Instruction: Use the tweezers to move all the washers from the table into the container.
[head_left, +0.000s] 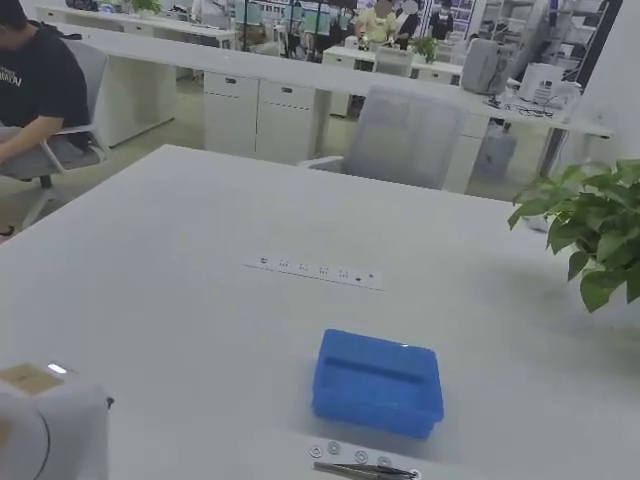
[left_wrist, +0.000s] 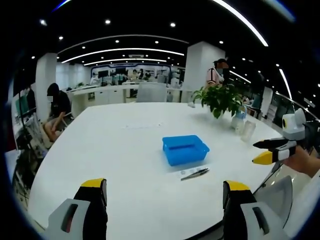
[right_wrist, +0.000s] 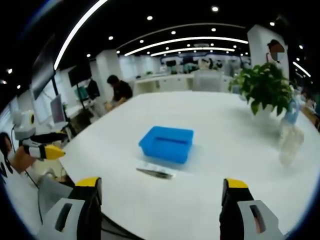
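A blue container (head_left: 378, 383) stands on the white table (head_left: 180, 300). Just in front of it, at the near edge, lie a few small silver washers (head_left: 334, 449) in a row and dark tweezers (head_left: 365, 470). In the left gripper view, my left gripper (left_wrist: 164, 186) is open and empty, well short of the container (left_wrist: 185, 149) and tweezers (left_wrist: 195, 173). My right gripper (right_wrist: 161, 184) is also open and empty, facing the container (right_wrist: 166, 143) and tweezers (right_wrist: 156, 173) from a distance.
A leafy plant (head_left: 595, 225) stands at the table's right side, with a clear bottle (right_wrist: 290, 142) close by. A socket strip (head_left: 315, 270) is set into the table's middle. A grey chair (head_left: 400, 135) sits behind the table. A person (head_left: 35, 90) sits at far left.
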